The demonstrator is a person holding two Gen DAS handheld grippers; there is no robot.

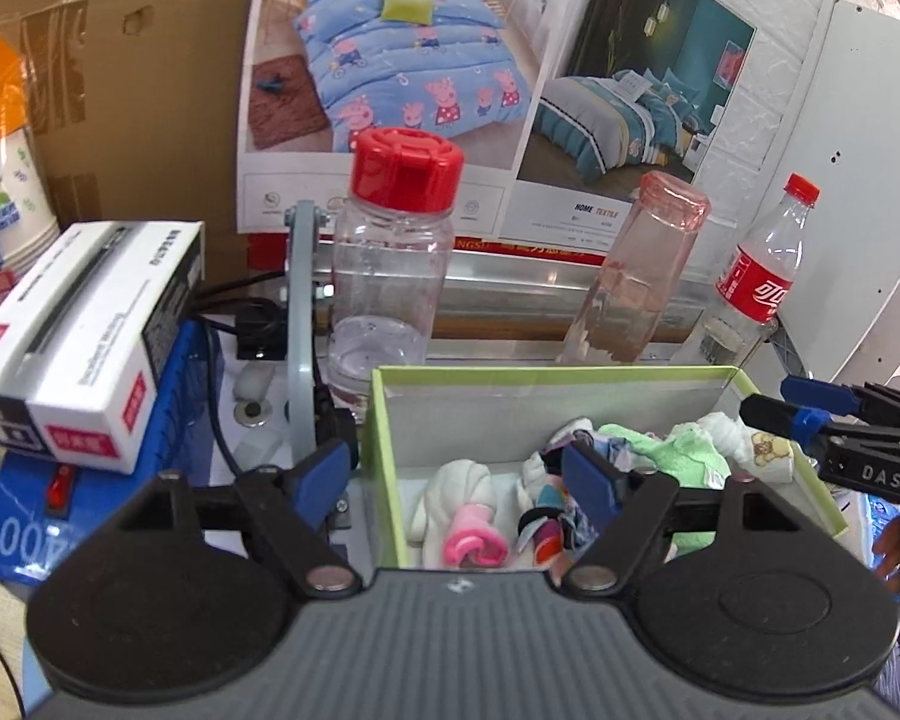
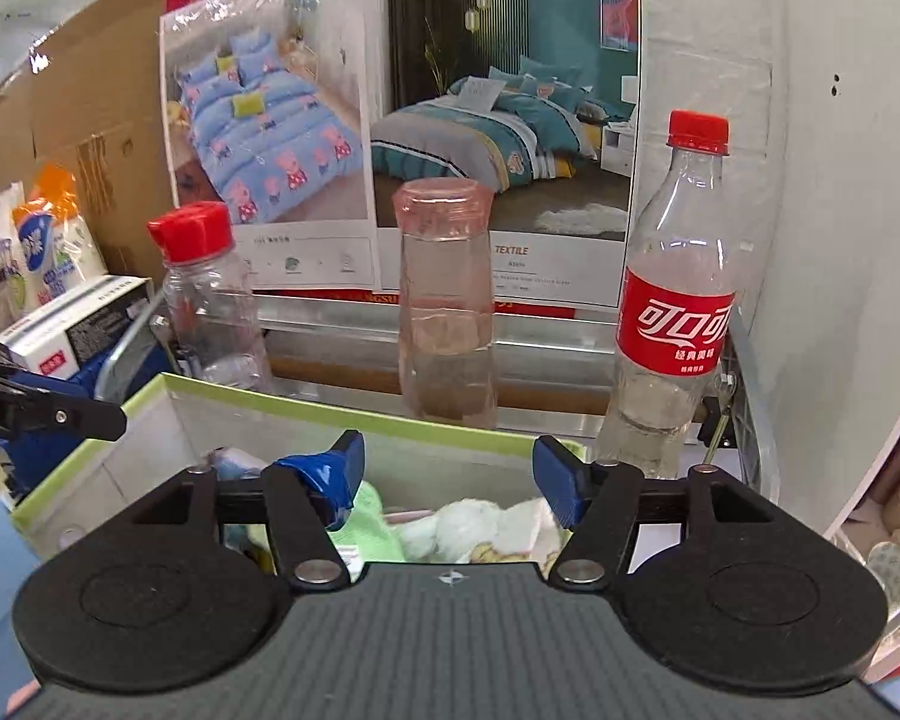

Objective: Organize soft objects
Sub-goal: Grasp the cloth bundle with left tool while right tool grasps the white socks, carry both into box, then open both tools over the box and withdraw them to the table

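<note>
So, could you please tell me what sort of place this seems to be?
Probably a shop's back room or storeroom, not a home: bedding posters taped up, a cardboard carton behind, and a green-rimmed box of socks on a cluttered bench.

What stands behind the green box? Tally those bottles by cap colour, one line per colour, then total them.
Red cap: 2, the wide clear plastic jar-like bottle and the clear cola bottle with the red label.
Pink cap: 1, the tall clear pink-tinted bottle.
Total: 3 bottles behind the green-rimmed cardboard box.
</note>
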